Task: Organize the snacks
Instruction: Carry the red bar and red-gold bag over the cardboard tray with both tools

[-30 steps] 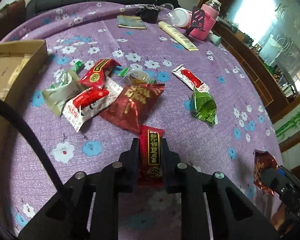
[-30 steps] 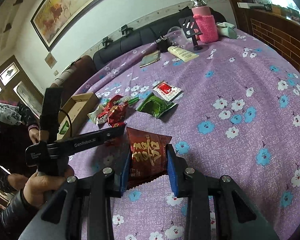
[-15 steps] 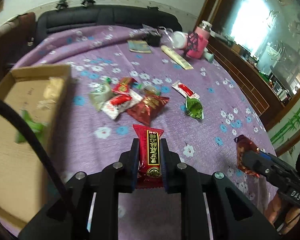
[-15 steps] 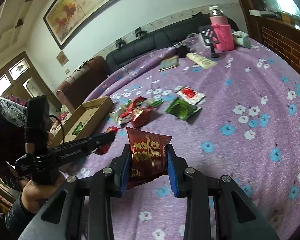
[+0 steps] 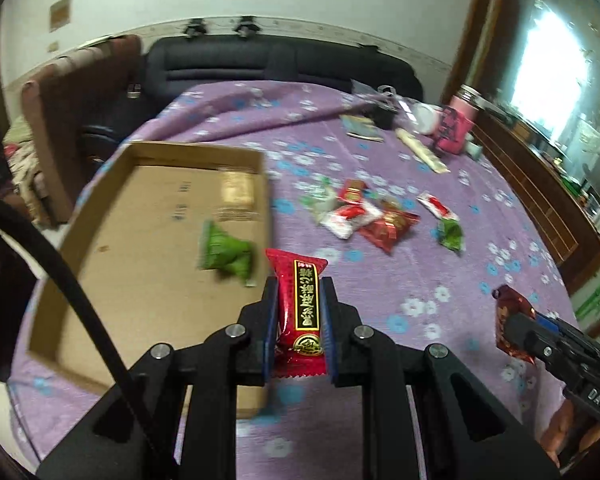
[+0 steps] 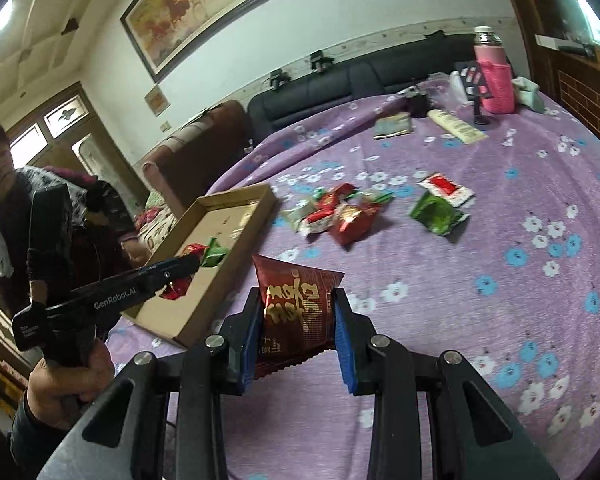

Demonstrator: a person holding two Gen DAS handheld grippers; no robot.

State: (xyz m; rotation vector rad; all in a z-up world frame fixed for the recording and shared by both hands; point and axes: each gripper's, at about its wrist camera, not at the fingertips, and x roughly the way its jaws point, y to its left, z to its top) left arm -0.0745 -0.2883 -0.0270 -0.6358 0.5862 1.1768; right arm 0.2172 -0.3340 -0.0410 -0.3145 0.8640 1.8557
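My left gripper [image 5: 298, 292] is shut on a long red snack bar [image 5: 302, 312] and holds it above the right edge of the shallow cardboard box [image 5: 148, 240]. A green packet [image 5: 226, 254] lies in the box. My right gripper [image 6: 298, 304] is shut on a dark red gold-lettered snack bag [image 6: 296, 312], held above the purple flowered cloth [image 6: 480, 260] just right of the box [image 6: 220, 240]. The left gripper also shows in the right wrist view [image 6: 188, 266], over the box. A pile of loose snacks [image 5: 364, 220] lies further back.
A green packet [image 5: 451, 234] and a red-and-white sachet [image 5: 434, 204] lie right of the pile. A pink bottle [image 6: 494, 76], a phone stand [image 6: 476, 92], a cream tube [image 6: 456, 126] and a booklet [image 6: 394, 126] stand at the far side. A person [image 6: 0, 208] sits at left.
Both grippers have lifted and swung left with their snacks. The left gripper has gone from over the cloth to over the box edge; the box now fills the left view.
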